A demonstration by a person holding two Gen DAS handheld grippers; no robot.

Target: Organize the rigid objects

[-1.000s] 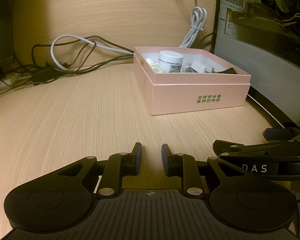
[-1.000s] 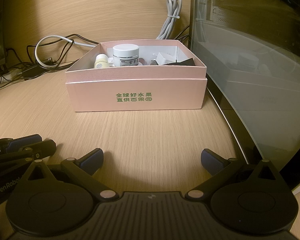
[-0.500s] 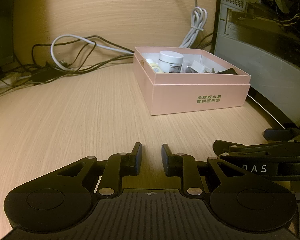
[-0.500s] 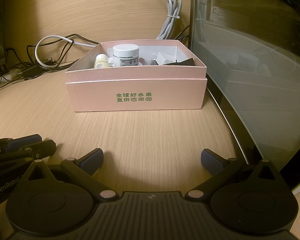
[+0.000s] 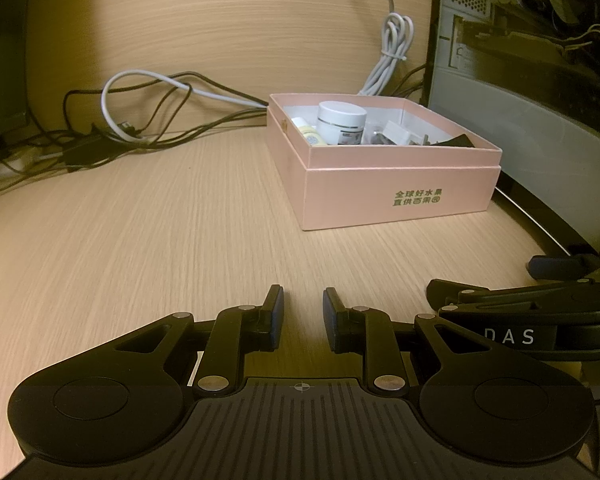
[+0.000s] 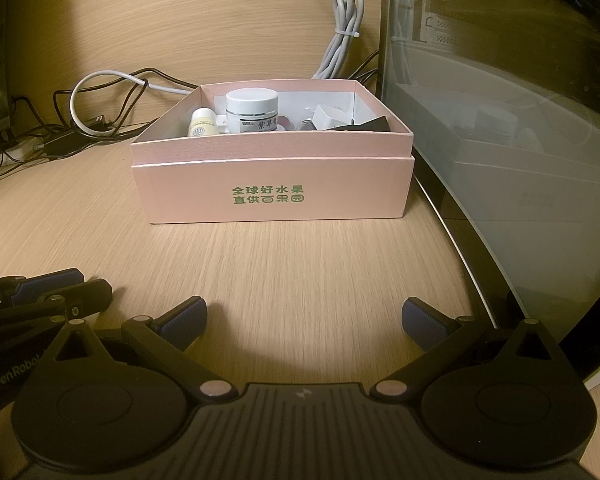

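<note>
We judge the white jar (image 6: pixel 252 110) in the pink box (image 6: pixel 272 190) rigid, smooth; grip its sides. Left tongs (image 5: pixel 303 312) narrowly apart, right tongs (image 6: pixel 304 320) wide apart, both empty.

Ahead of my right gripper (image 6: pixel 304 316) bare desk (image 6: pixel 300 264) runs clear to the pink box (image 6: pixel 272 192). A computer case (image 6: pixel 500 140) walls off the desk's right edge, touching or nearly touching the box. Cables (image 5: pixel 148 128) clutter the back edge at left. My left gripper (image 5: pixel 303 312) has open desk ahead and leftward.
</note>
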